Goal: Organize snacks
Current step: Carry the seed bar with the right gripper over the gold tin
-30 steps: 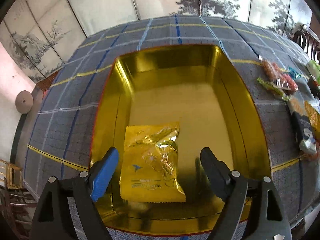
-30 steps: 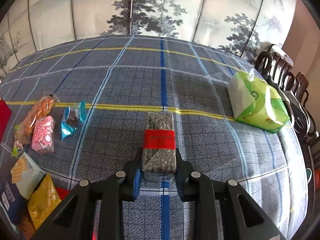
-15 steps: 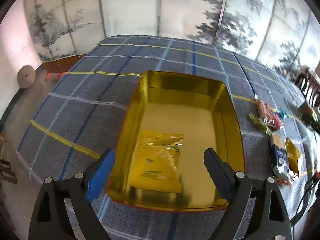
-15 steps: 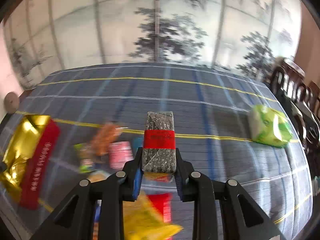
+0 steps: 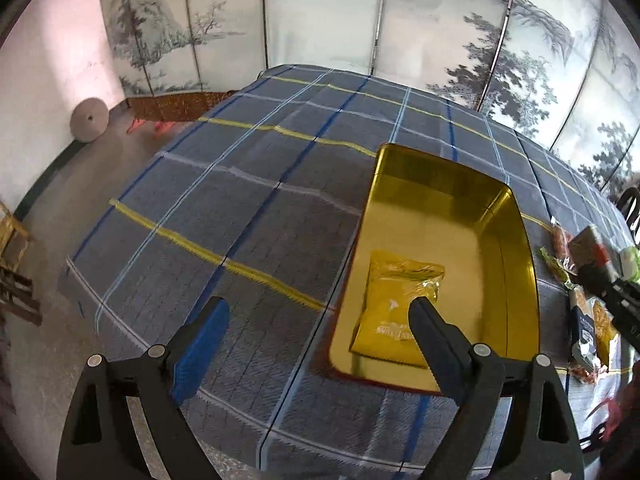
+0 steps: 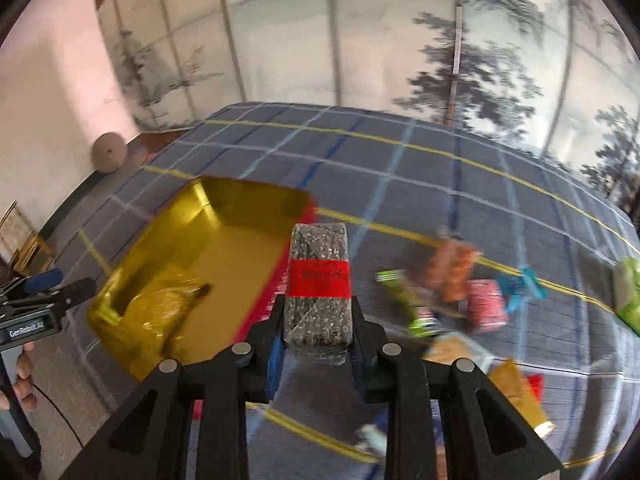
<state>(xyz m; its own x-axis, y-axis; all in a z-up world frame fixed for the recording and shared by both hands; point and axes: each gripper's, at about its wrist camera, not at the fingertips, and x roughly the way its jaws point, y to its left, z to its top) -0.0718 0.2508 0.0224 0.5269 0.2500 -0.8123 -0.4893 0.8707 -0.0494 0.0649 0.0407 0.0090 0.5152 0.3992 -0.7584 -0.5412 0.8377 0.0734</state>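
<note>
A gold tin box [image 5: 516,216] with red outer walls sits on the plaid tablecloth, and it also shows in the right wrist view [image 6: 248,200]. A yellow snack packet [image 5: 394,300] lies flat inside it. My left gripper [image 5: 316,340] is open and empty, raised above the cloth left of the box's near corner. My right gripper [image 6: 316,336] is shut on a speckled grey snack bar with a red band [image 6: 319,280], held in the air just right of the box. That bar also shows at the right edge of the left wrist view [image 5: 588,246].
Several loose snacks lie on the cloth right of the box: an orange packet [image 6: 452,268], a pink one [image 6: 486,306], a blue candy [image 6: 520,286], a green bag [image 6: 628,292]. A painted folding screen [image 5: 320,20] stands behind the table. The table edge and floor are at the left.
My left gripper has pulled back and swung left, away from the box. My right gripper has carried the grey bar left, from the far snack area to beside the box.
</note>
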